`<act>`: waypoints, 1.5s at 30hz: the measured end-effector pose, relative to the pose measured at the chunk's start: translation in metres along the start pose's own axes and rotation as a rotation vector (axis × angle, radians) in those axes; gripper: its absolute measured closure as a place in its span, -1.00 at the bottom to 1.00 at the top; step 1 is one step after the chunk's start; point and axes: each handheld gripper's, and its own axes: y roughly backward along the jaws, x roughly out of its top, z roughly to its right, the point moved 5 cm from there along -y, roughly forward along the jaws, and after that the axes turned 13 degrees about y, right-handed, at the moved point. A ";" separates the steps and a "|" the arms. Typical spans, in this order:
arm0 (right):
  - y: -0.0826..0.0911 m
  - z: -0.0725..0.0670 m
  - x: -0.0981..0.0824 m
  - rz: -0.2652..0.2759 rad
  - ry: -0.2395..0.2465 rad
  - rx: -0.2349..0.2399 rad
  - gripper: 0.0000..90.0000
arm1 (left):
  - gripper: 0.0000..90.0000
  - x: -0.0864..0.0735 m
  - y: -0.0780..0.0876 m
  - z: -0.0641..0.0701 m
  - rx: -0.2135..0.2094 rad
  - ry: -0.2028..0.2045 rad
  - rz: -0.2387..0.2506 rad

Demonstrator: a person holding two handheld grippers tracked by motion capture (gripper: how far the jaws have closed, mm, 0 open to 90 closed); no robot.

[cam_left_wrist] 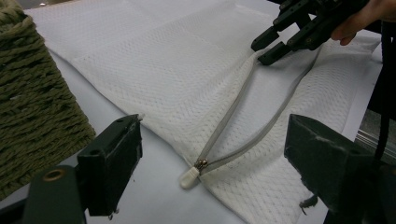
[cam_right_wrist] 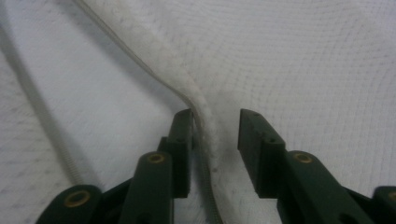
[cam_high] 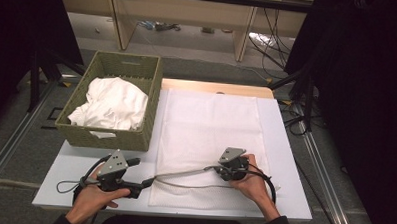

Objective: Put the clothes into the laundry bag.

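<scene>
A white mesh laundry bag (cam_high: 208, 142) lies flat on the table (cam_high: 285, 145), its zipper (cam_high: 184, 172) open along the near edge. The right gripper (cam_high: 218, 168), at five o'clock on the bag, has its jaws astride the raised zipper edge (cam_right_wrist: 205, 130), one pad touching it, the other apart. The left gripper (cam_high: 145, 184), at seven o'clock, has its jaws wide apart before the zipper pull (cam_left_wrist: 190, 177). A woven basket (cam_high: 138, 65) of white cloth (cam_high: 111, 104) sits at ten o'clock.

A white mesh bag (cam_high: 208, 142) with grey zipper (cam_left_wrist: 243, 126), olive woven basket (cam_high: 130, 67), white cloth (cam_high: 112, 103).
</scene>
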 end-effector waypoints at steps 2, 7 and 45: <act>-0.001 0.001 0.000 0.002 -0.014 0.000 0.56 | -0.58 0.000 0.000 0.000 -0.007 0.004 0.003; -0.003 0.002 0.003 0.006 -0.053 0.032 0.45 | -0.58 0.000 0.000 -0.002 -0.004 0.004 0.009; 0.020 0.023 0.039 0.066 0.045 -0.041 0.99 | -0.54 0.058 0.036 -0.037 0.152 0.067 0.079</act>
